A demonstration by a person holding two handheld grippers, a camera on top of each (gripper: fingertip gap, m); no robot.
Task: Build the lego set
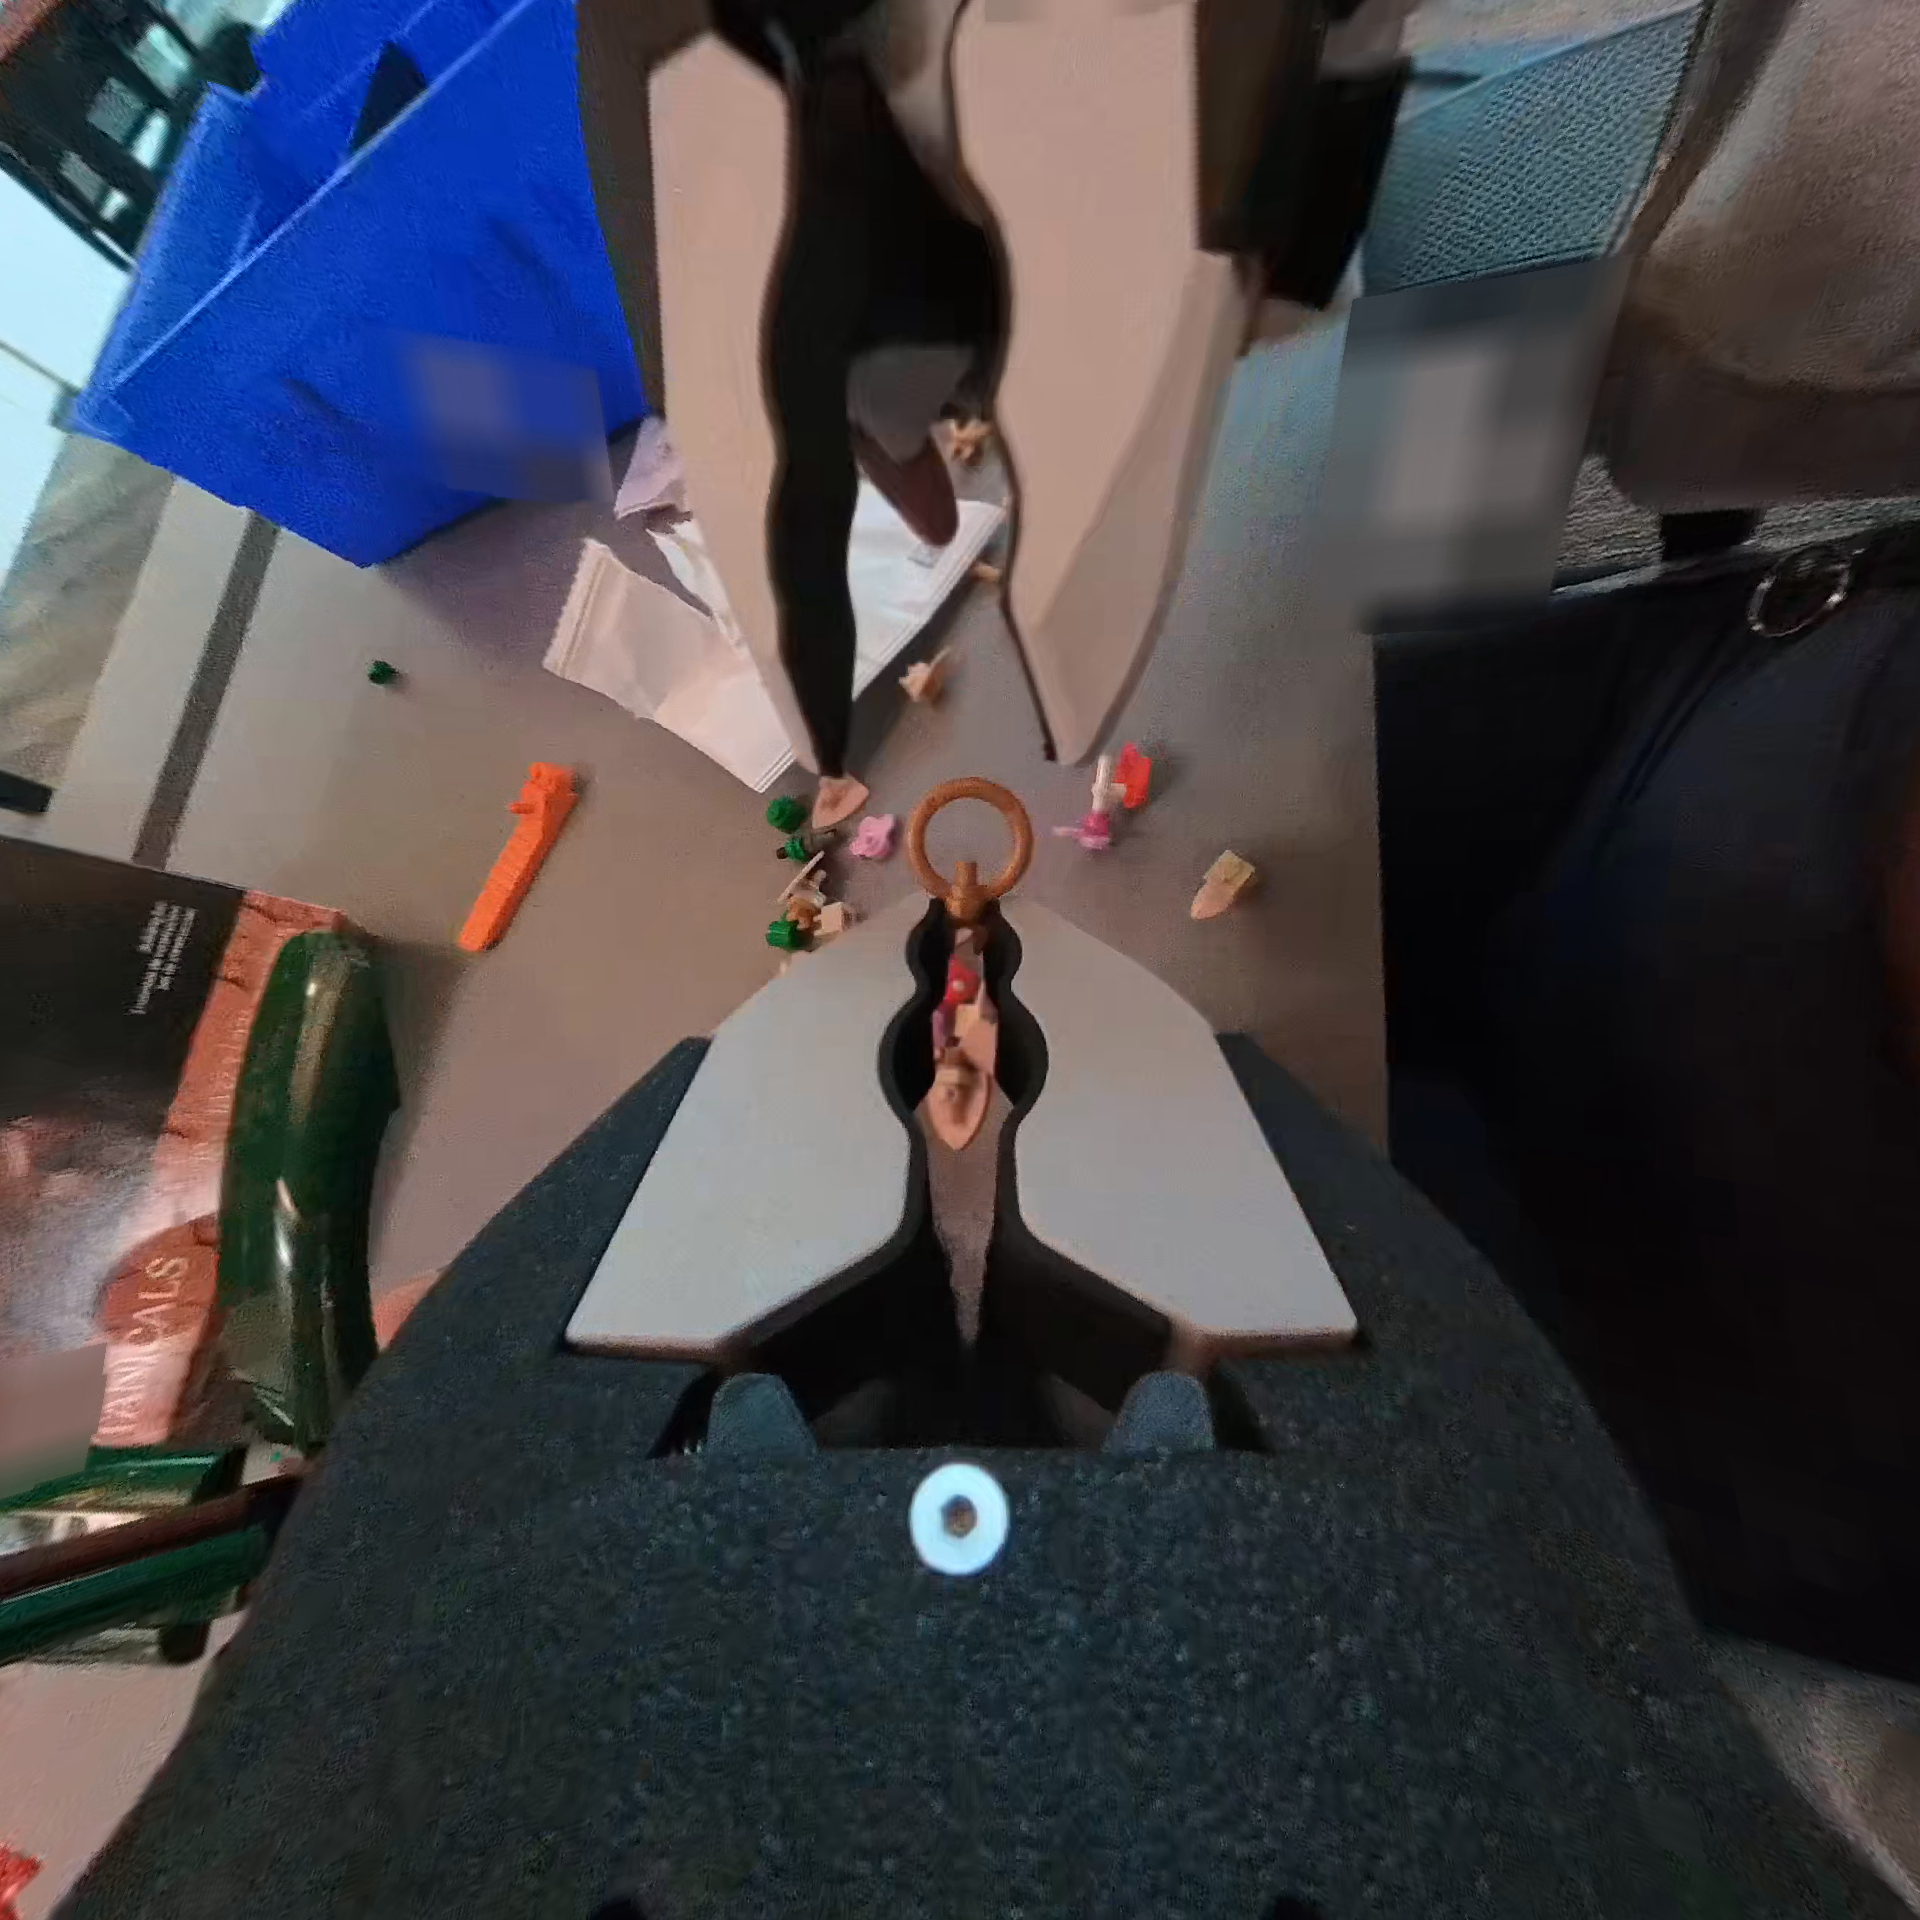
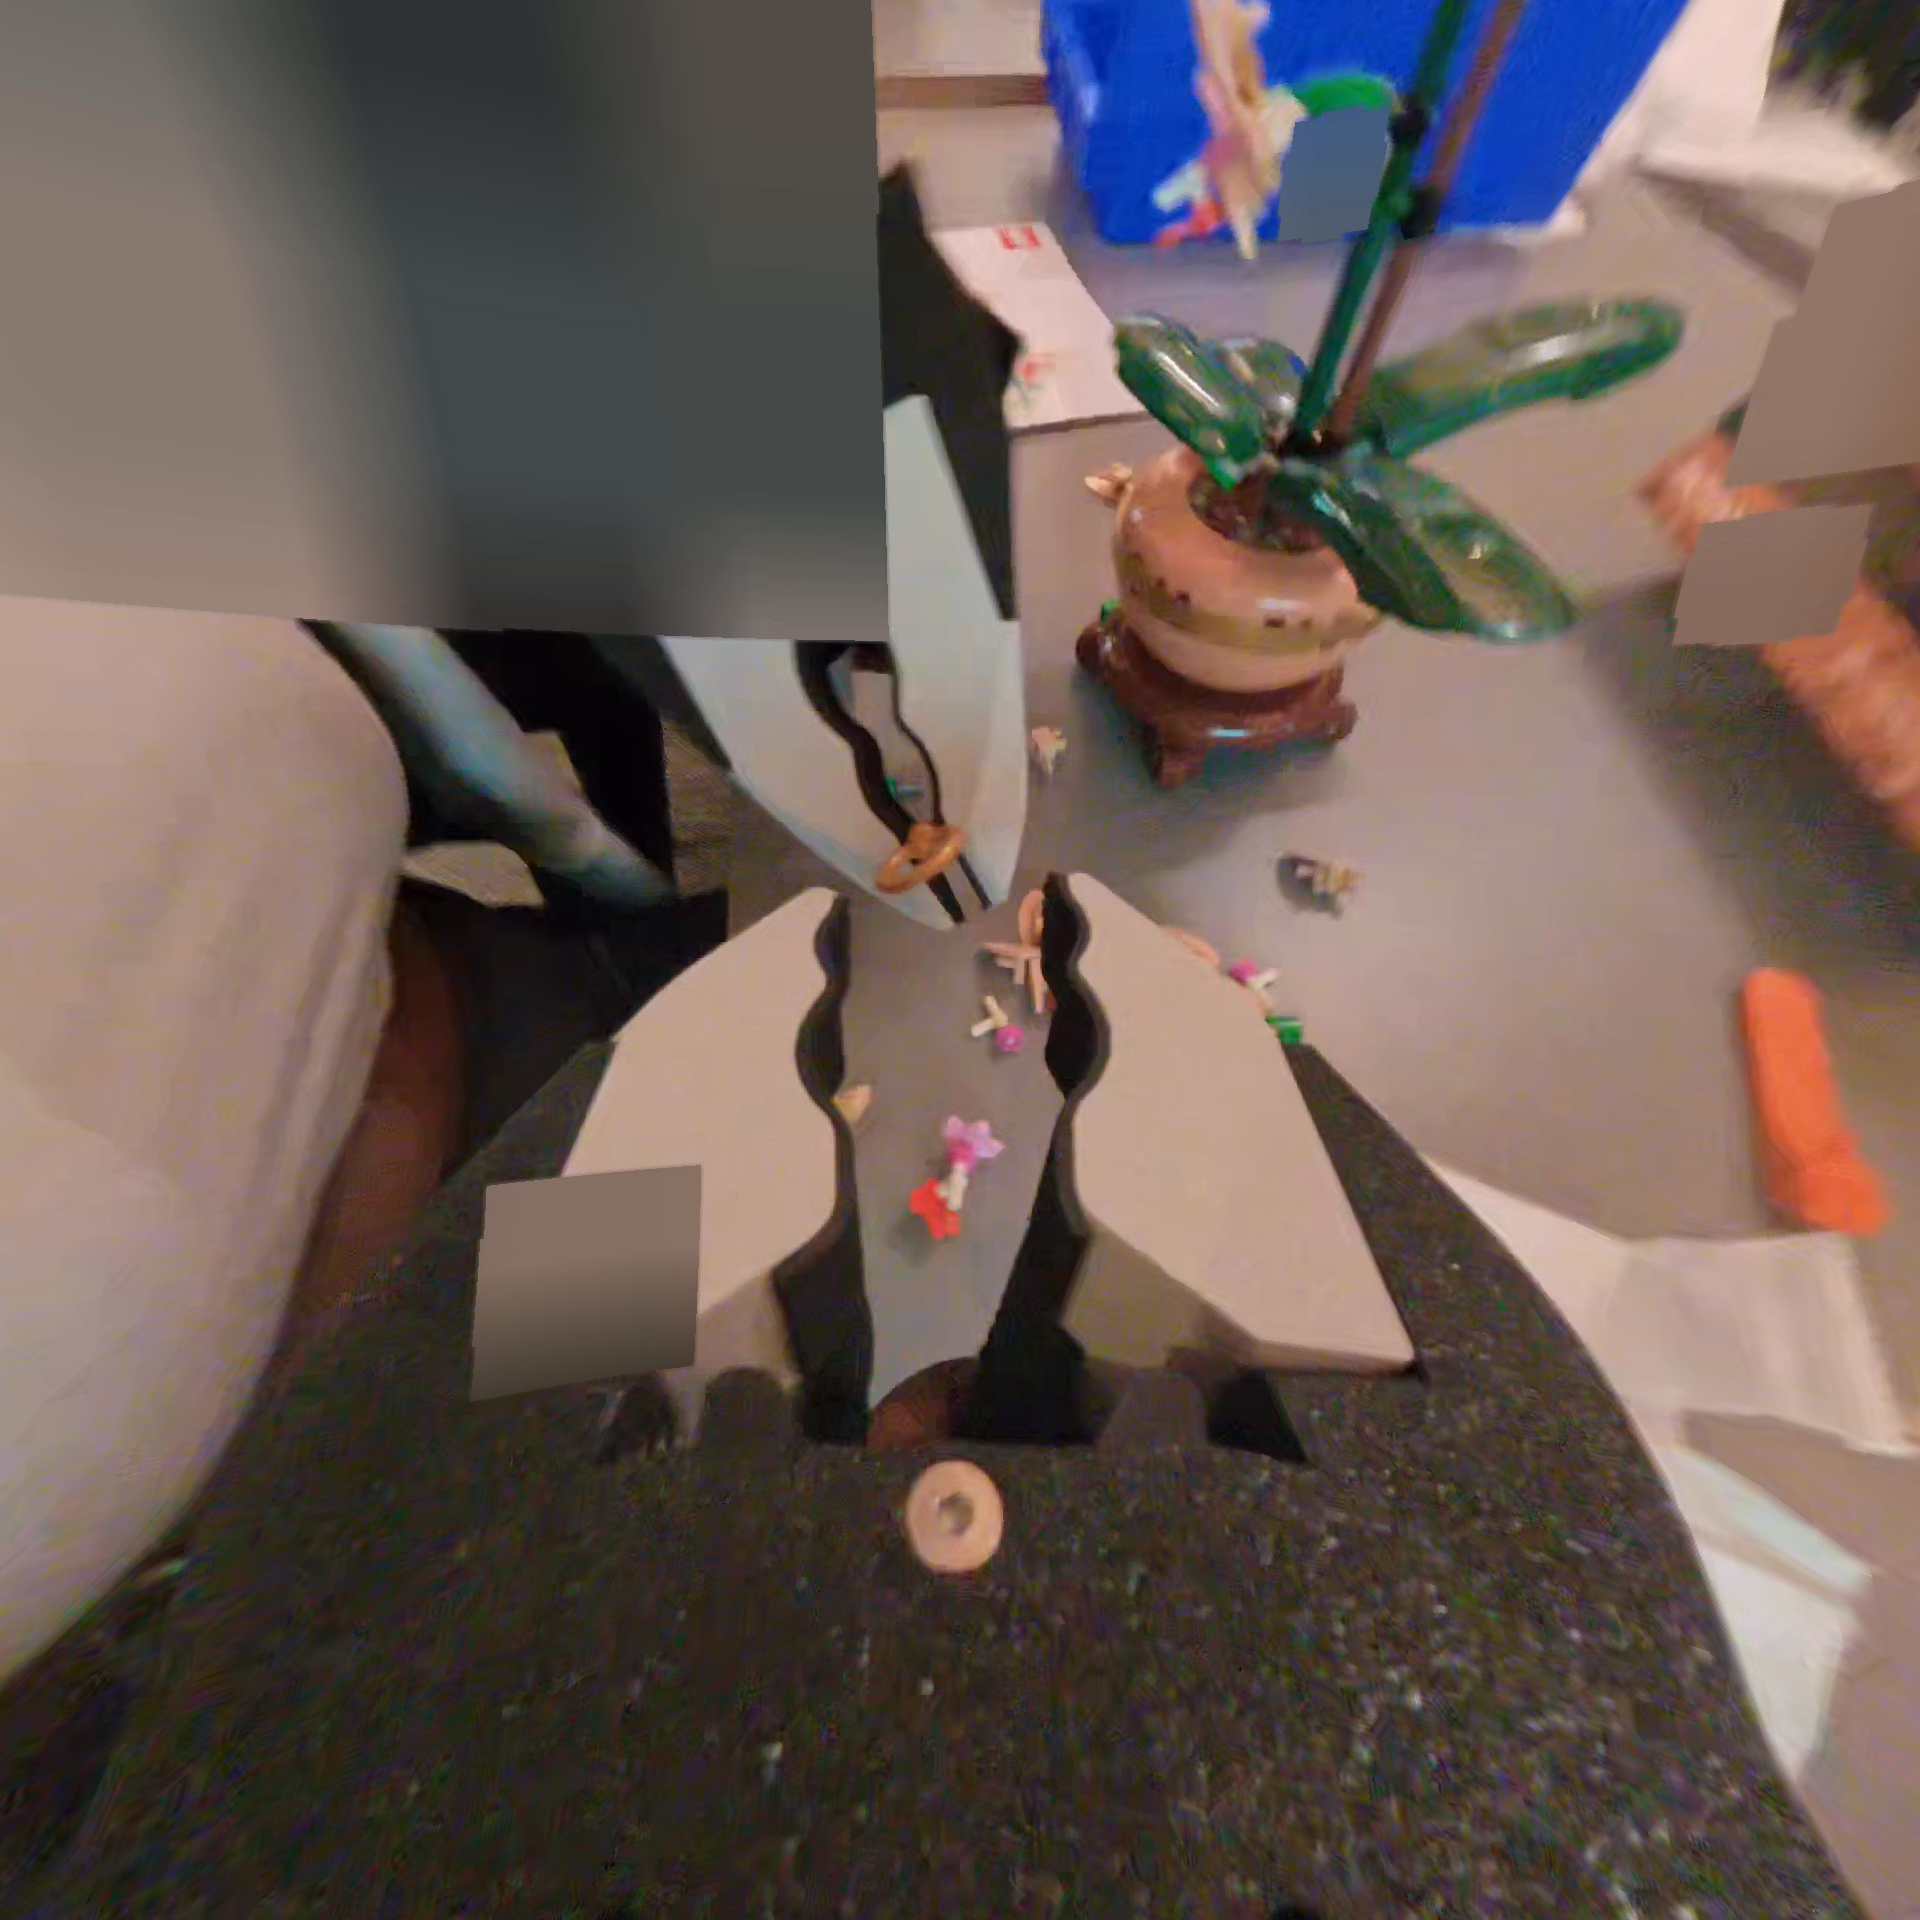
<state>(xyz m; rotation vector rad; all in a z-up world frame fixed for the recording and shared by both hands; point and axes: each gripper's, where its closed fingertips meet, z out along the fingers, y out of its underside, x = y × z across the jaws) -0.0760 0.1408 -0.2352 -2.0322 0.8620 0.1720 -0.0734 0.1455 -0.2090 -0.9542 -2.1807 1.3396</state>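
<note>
My left gripper (image 1: 968,920) is shut on the stem of a small brown ring piece (image 1: 966,888), which sticks out past its fingertips above the grey table (image 1: 343,831). My right gripper (image 2: 945,899) is open and empty, tips facing the left gripper (image 2: 971,899) and the ring (image 2: 891,868). In the left wrist view the right gripper (image 1: 940,764) hangs just beyond the ring. A tan petal piece (image 2: 1029,920) lies by the right gripper's right fingertip. The built orchid in its pot (image 2: 1226,613) stands behind, on the right.
Loose small pieces lie on the table: a pink-and-red flower part (image 2: 956,1174), tan petals (image 1: 1221,883) and green studs (image 1: 787,814). An orange brick separator (image 2: 1813,1112), white paper bags (image 1: 665,655), a blue bin (image 1: 343,312) and the set's box (image 1: 156,1091) surround them.
</note>
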